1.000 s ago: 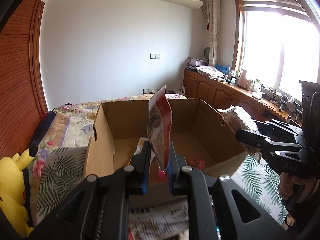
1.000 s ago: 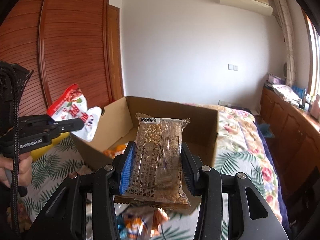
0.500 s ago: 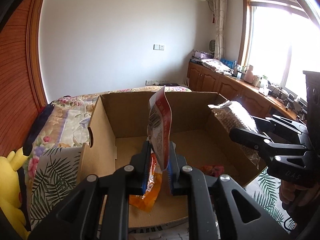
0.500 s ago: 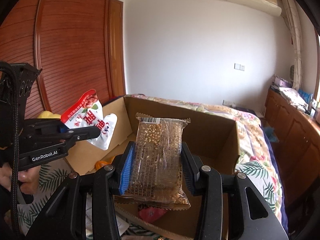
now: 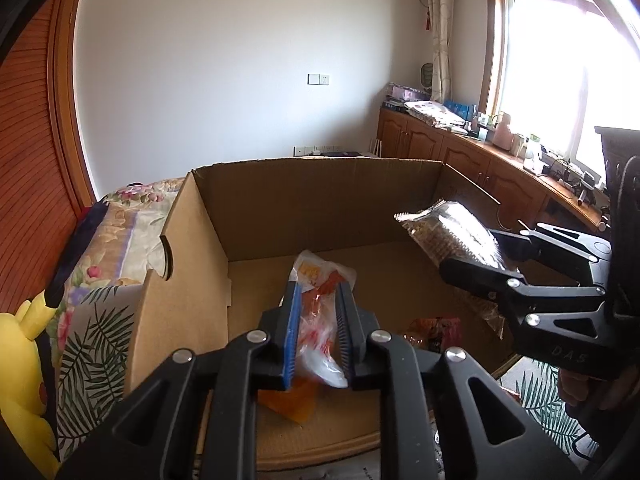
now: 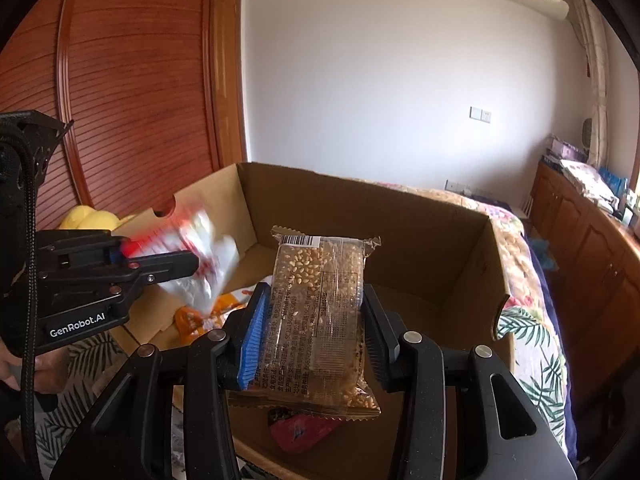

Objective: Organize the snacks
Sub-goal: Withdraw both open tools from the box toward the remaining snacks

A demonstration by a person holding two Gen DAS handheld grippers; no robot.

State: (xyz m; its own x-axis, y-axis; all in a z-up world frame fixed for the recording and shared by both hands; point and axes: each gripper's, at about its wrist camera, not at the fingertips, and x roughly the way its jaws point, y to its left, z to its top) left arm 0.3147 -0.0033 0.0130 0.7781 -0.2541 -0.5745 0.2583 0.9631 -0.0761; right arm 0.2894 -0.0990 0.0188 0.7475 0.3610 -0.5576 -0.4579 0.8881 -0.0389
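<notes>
Between the blue-padded fingers of the left claw [image 5: 318, 332] a red-and-white pouch [image 5: 320, 320] shows blurred and tipped down, and the fingers stand a little wider than the pouch, so it looks to be slipping free rather than pinched; whether any pad touches it I cannot tell. That claw hangs over the left part of the cardboard box [image 5: 320, 192], low inside its walls, which makes sense if the pouch is meant to drop onto the box floor beside the orange packet [image 5: 290, 402] lying there. Over the right side of the same box the right claw [image 6: 310, 328] is clamped on a clear pack of seed bars [image 6: 320, 304], squeezing its two long edges so the pack stands up flat with the barcode end farthest from the camera. My guess is that it waits its turn, held above the open space near the dark red packet [image 6: 300, 430] on the box floor. Beyond the box lie a flowered bedspread [image 6: 532, 336] and, by its left wall, a yellow plush toy [image 5: 24, 360].
</notes>
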